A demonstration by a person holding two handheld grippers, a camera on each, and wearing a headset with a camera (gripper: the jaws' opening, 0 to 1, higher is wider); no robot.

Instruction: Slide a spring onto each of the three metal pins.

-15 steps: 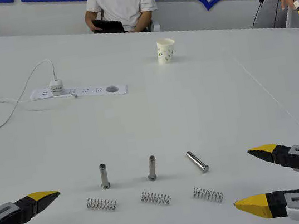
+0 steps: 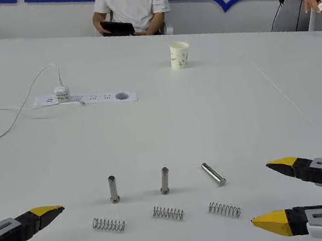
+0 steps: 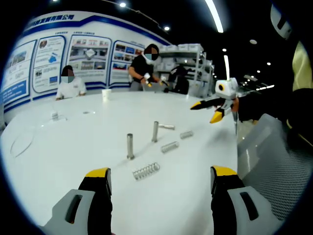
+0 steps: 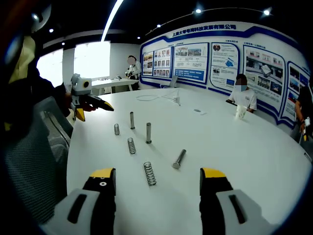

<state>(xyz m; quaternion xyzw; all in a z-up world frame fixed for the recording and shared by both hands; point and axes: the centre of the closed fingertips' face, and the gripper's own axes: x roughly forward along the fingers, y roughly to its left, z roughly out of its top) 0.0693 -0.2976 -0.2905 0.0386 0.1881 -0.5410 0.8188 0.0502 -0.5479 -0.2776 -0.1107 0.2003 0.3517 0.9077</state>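
Nearest, low at the front of the white bench [image 2: 221,117]: left tongs [image 2: 68,240] and right tongs [image 2: 275,191], each spread wide and gripping nothing, well out to either side of the middle pin [image 2: 164,180] and nearer than it. Just in front of that pin, lying flat on the bench — middle spring [image 2: 167,213], with left spring [image 2: 109,224] and right spring [image 2: 225,210] to its two sides, all three apart from the pins and from one another. Level with the middle pin: left pin [image 2: 113,189] upright like it, right pin [image 2: 213,174] tipped over on its side. Well beyond the middle pin and off to the left, power strip [image 2: 94,97] with a white charger [image 2: 60,93] plugged in; beyond and slightly right, paper cup [image 2: 179,55]. Farthest back, past the bench edge — seated person [image 2: 131,0] in a white shirt holding a dark tablet [image 2: 115,28]
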